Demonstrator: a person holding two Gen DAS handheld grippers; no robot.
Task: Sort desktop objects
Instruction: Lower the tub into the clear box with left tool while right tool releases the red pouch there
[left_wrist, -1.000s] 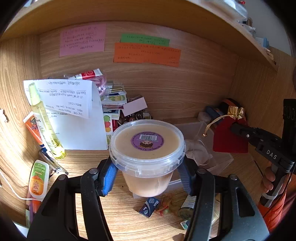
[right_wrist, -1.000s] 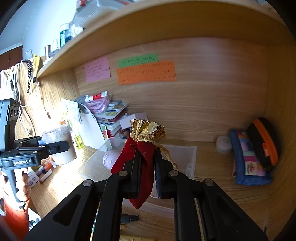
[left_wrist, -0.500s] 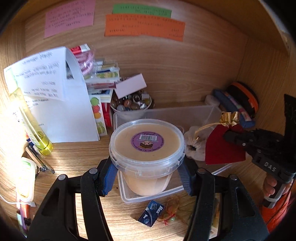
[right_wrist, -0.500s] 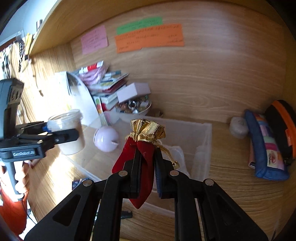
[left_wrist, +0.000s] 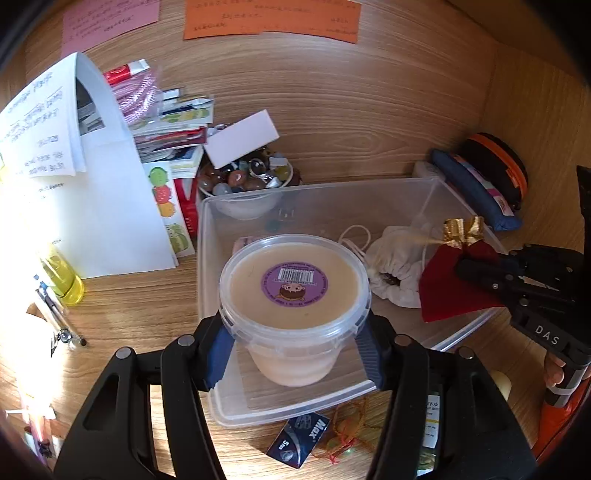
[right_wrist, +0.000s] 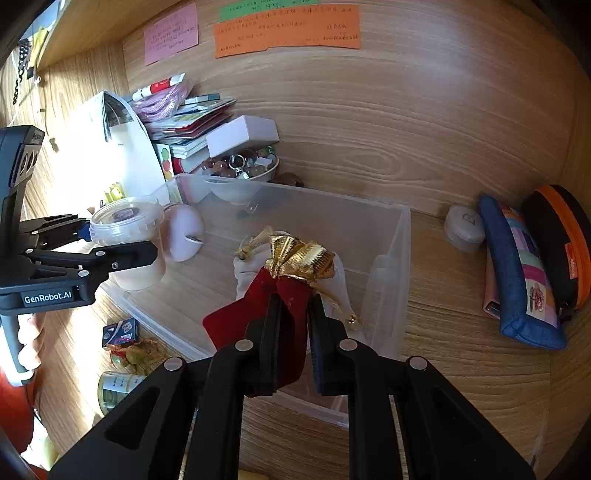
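My left gripper (left_wrist: 295, 343) is shut on a clear lidded tub (left_wrist: 294, 291) of beige cream with a purple label, held over the near left part of a clear plastic bin (left_wrist: 332, 192). My right gripper (right_wrist: 291, 314) is shut on a red velvet pouch (right_wrist: 288, 295) with a gold top, held over the bin's (right_wrist: 384, 266) right side. The pouch (left_wrist: 447, 291) also shows in the left wrist view, and the tub (right_wrist: 127, 236) in the right wrist view. A white drawstring bag (left_wrist: 395, 262) and a pink round object (right_wrist: 184, 236) lie inside the bin.
A bowl of beads (left_wrist: 247, 181), stacked books (left_wrist: 173, 133) and a folded paper (left_wrist: 85, 173) stand behind and left of the bin. Pencil cases (right_wrist: 528, 266) lie at the right wall. A small blue box (left_wrist: 299, 437), a charm and a can (right_wrist: 114, 391) lie in front.
Both grippers have moved forward and down over the clear bin, the tub now above its left part and the pouch lower above its right part. Both grips stay shut.
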